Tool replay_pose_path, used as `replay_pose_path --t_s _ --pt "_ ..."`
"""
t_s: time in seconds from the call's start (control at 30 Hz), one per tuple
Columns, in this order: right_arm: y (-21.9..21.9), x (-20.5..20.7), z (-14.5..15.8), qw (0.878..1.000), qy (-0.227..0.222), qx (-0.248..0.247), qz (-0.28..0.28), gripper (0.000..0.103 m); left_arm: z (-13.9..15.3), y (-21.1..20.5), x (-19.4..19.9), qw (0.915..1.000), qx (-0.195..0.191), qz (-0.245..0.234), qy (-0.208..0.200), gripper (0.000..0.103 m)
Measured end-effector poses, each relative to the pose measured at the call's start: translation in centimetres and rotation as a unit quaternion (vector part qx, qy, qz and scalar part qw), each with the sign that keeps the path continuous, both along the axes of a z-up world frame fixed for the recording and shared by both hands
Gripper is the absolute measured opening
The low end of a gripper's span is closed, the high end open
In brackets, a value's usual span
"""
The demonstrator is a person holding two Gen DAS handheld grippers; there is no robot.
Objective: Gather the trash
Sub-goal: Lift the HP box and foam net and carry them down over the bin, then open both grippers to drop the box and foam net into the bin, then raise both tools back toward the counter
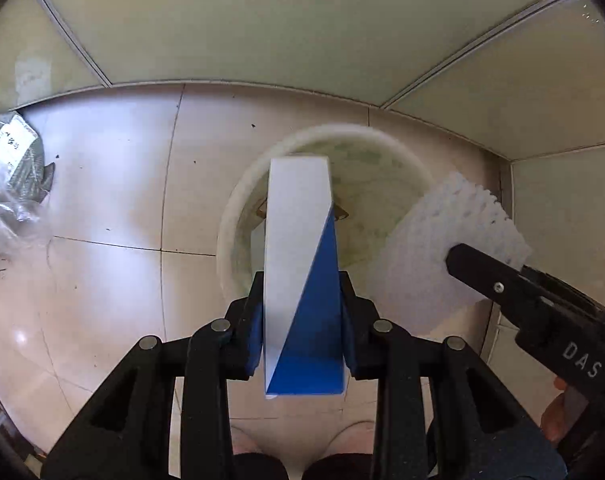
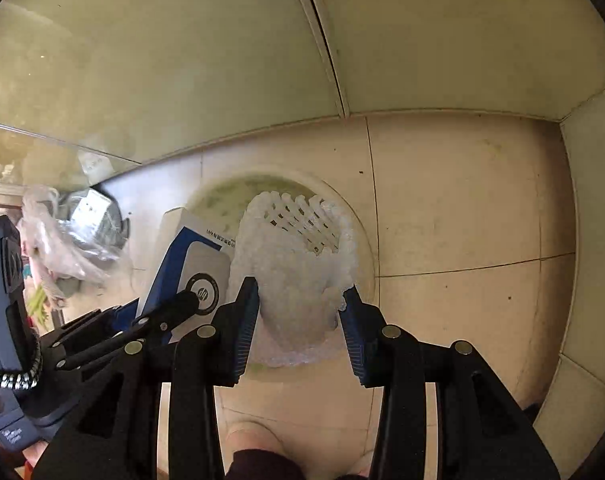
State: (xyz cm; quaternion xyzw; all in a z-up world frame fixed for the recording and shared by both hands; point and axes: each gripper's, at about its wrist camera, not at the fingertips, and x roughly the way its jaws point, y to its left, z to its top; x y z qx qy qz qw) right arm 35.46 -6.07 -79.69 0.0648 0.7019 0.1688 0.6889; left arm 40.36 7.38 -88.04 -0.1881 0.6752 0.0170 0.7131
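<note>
A tall white-and-blue cardboard box (image 1: 294, 220) stands upright between the pads of my left gripper (image 1: 302, 280), which is shut on it directly above a round white bucket (image 1: 382, 140). To its right a white foam net sleeve (image 1: 442, 224) hangs over the bucket's edge in my right gripper (image 1: 462, 258). In the right wrist view the foam net (image 2: 298, 248) sits between the blue pads of the right gripper (image 2: 300, 292), touching both, over the stained bucket (image 2: 364, 236). The box (image 2: 206, 264) and my left gripper (image 2: 178, 304) show at the left.
The bucket stands on beige floor tiles (image 1: 114, 200) in a corner of pale green glass panels (image 1: 262, 20). A clear plastic bag with grey contents (image 1: 14, 168) lies on the floor to the left. The person's legs show at the bottom edge.
</note>
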Motion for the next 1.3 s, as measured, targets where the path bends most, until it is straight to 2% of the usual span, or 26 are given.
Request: replay_pose_path --t_s 0.1,0.2,0.33,0.37,0.4,0.53,0.73,0.87,1.0,1.13,1.3 --pt "0.2 0.2 -0.8 1.000 0.003 -0.004 0.002 0.044 -0.7 0.0 0.0 0.9999 -0.012 0.000 0.006 0.032" --pt "0.6 0.3 -1.0 1.000 0.013 -0.005 0.006 0.055 -0.5 0.0 -0.1 1.0000 -0.006 -0.007 0.003 0.032" --pt "0.7 0.3 -0.5 1.000 0.029 0.004 -0.004 0.057 0.4 -0.1 0.0 0.9997 0.014 -0.020 -0.006 0.033" --pt "0.6 0.4 -0.2 1.000 0.031 0.002 -0.004 0.057 0.9 -0.1 0.0 0.9997 0.010 -0.022 -0.009 0.036" --pt "0.4 0.5 0.1 1.000 0.031 -0.001 -0.002 0.057 1.3 -0.1 0.0 0.9996 0.008 -0.023 -0.014 0.039" --pt "-0.3 0.6 2.5 1.000 0.020 -0.003 0.003 0.057 3.5 0.1 -0.4 0.9990 0.017 -0.033 -0.027 0.040" --pt "-1.1 0.8 7.2 1.000 0.008 -0.010 0.023 0.057 8.8 0.8 -1.0 0.9981 0.035 -0.030 -0.041 0.040" --pt "-1.7 0.4 11.2 1.000 -0.007 -0.009 0.028 0.057 13.6 1.0 -1.8 0.9978 0.041 -0.023 -0.047 0.040" --pt "-2.6 -0.1 17.6 1.000 -0.018 0.004 0.022 0.057 19.8 0.6 -2.9 0.9967 0.047 -0.023 -0.062 0.040" --pt "-2.6 -0.9 25.2 0.999 -0.040 0.015 0.013 0.057 27.7 0.0 -3.9 0.9939 0.060 -0.027 -0.089 0.040" --pt "-3.0 -1.7 36.5 0.996 -0.089 0.021 0.007 0.057 38.8 0.5 -5.4 0.9885 0.071 -0.027 -0.131 0.040"
